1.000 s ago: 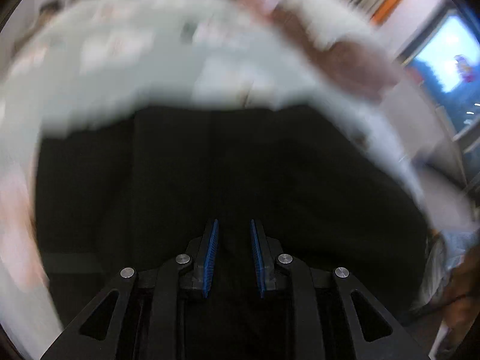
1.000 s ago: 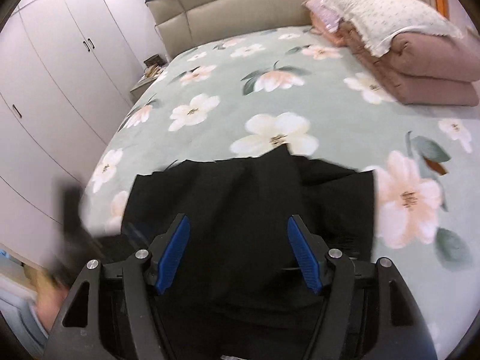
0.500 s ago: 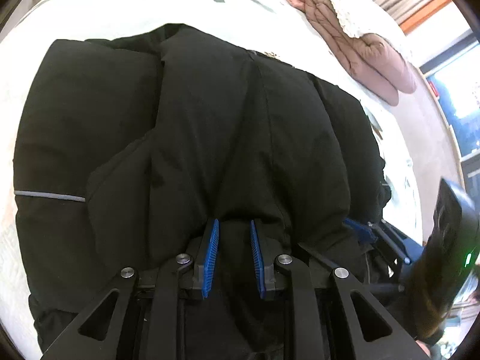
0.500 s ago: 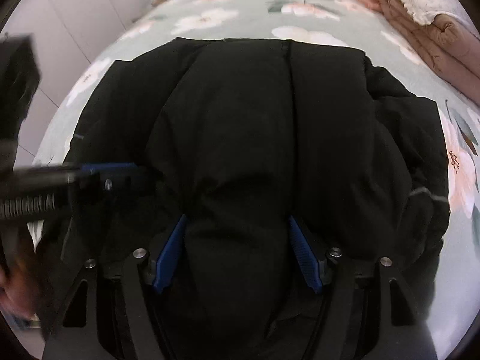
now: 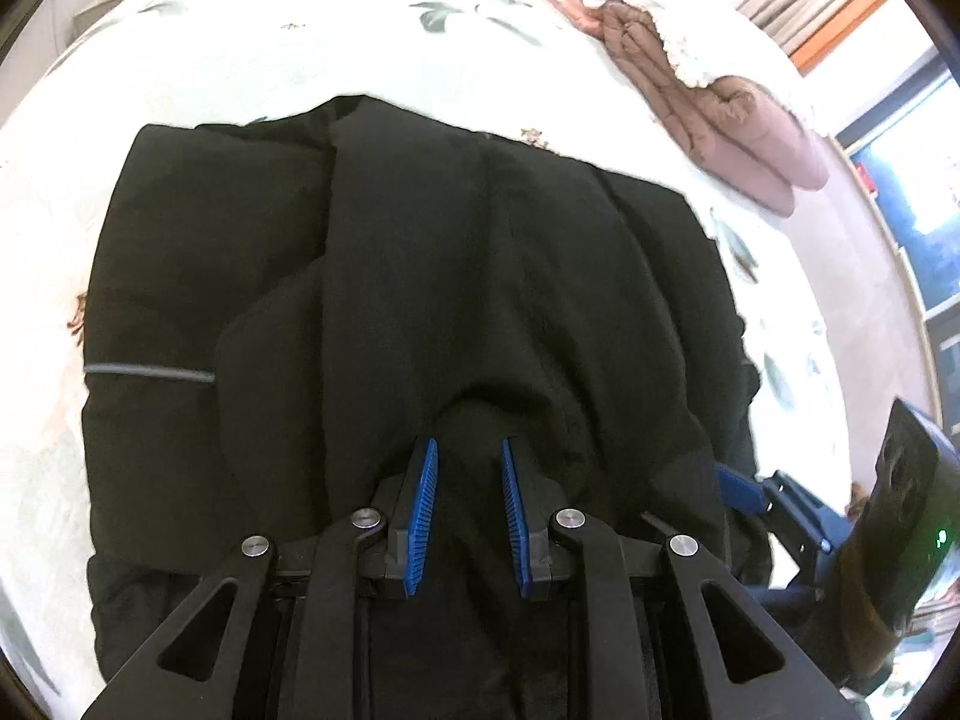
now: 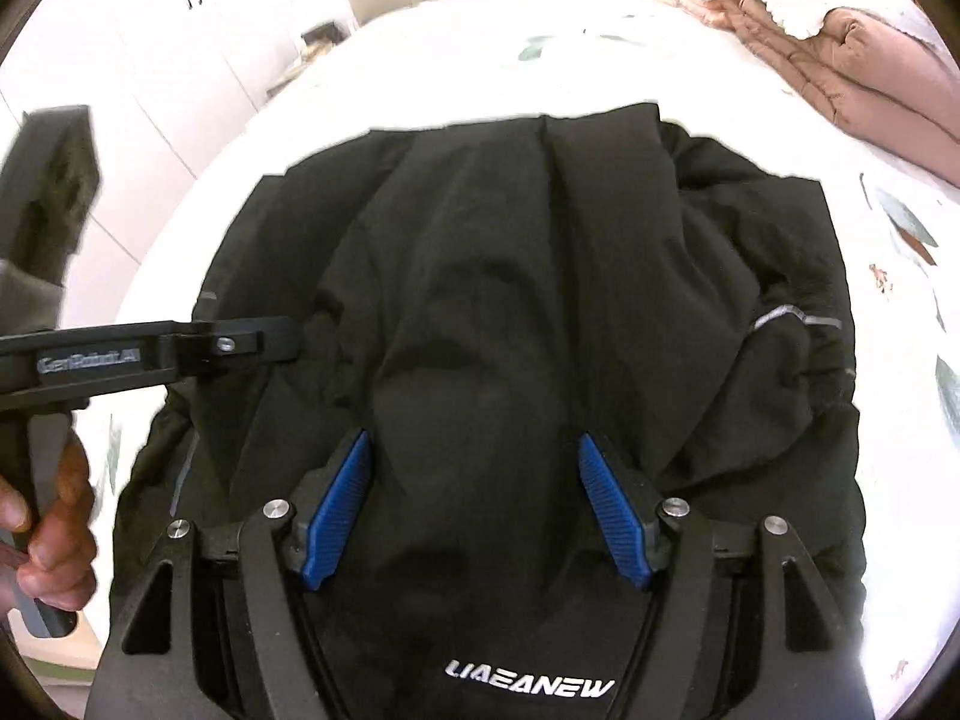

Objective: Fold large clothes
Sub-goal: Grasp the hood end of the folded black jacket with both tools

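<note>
A large black jacket (image 5: 468,276) lies bunched on the floral bed; it also fills the right wrist view (image 6: 540,300), with a white logo near the bottom. My left gripper (image 5: 467,450) has its jaws narrowly parted with a fold of the jacket's near edge between them; a firm grip cannot be told. My right gripper (image 6: 474,441) is open wide, its blue pads (image 6: 342,498) resting against the jacket's near edge with cloth bulging between them. The left gripper also shows at the left of the right wrist view (image 6: 240,348), held by a hand.
The bed (image 5: 300,36) has a pale sheet with flower prints. A folded pink quilt with a white pillow (image 5: 720,102) lies at the far right of the bed. White wardrobes (image 6: 180,60) stand to the left. A window is at the far right.
Both grippers came down close over the jacket's near edge. In the last half second they drew back slightly, so more bed shows beyond the jacket. Jaw openings look unchanged.
</note>
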Motion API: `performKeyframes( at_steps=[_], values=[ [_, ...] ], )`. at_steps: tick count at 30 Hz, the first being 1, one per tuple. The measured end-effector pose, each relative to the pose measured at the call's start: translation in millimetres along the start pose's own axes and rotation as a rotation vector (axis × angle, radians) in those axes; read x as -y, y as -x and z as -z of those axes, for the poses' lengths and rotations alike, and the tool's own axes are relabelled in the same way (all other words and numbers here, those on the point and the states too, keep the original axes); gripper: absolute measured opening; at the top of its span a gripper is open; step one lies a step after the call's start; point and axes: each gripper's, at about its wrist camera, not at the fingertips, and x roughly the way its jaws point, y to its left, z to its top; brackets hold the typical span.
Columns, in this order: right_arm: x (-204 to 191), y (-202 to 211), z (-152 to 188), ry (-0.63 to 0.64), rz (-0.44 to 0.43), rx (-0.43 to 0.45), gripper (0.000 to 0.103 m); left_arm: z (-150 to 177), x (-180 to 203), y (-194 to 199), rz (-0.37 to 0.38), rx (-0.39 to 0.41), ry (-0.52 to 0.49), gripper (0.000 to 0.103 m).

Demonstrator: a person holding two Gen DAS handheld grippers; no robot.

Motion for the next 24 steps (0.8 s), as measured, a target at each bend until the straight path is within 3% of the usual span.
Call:
performKeyframes(
  at_steps=[2,6,14,20,24],
  values=[
    [-2,-17,3,0.006,0.002,-0.024,0.075,4,-8,-13,0.014,-0.031,0.034,0.022],
    [-11,-21,9,0.060,0.019,0.020,0.082,5,-16,-24,0.040,-0.028,0.077,0.022],
    [-15,-19,21,0.096,0.015,0.036,0.083,7,11,-23,-0.079,-0.014,-0.003,0.022],
    [6,18,47,0.101,-0.031,0.017,0.079,14,8,-7,-0.071,0.001,0.033,0.022],
    [-3,60,36,0.188,0.044,0.128,0.080,27,9,-1,-0.122,0.083,-0.006,0.022]
  ],
)
